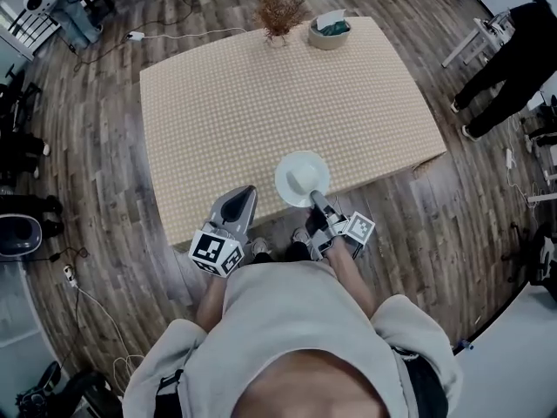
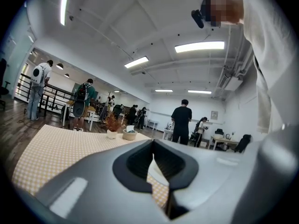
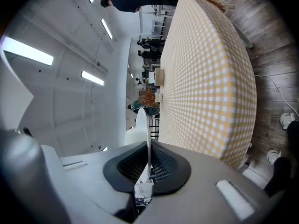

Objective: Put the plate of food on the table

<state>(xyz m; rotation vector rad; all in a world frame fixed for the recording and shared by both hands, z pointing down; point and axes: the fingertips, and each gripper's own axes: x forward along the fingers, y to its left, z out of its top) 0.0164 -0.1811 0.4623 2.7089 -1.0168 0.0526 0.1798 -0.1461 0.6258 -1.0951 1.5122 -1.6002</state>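
A white plate [image 1: 302, 178] with a pale lump of food on it is over the near edge of the checkered table [image 1: 261, 103]. My right gripper [image 1: 316, 201] is shut on the plate's near rim. In the right gripper view the plate [image 3: 142, 125] shows edge-on, pinched between the dark pads of the right gripper [image 3: 148, 164], with the table [image 3: 205, 78] alongside. Whether the plate touches the cloth I cannot tell. My left gripper [image 1: 237, 205] hangs at the table's front edge, left of the plate. In its own view the left gripper [image 2: 153, 160] is shut on nothing.
A vase of dried plants [image 1: 278, 16] and a small bowl [image 1: 330, 31] stand at the table's far edge. A person in black [image 1: 513, 59] stands to the right. Cables and gear lie on the wooden floor at the left [image 1: 78, 277].
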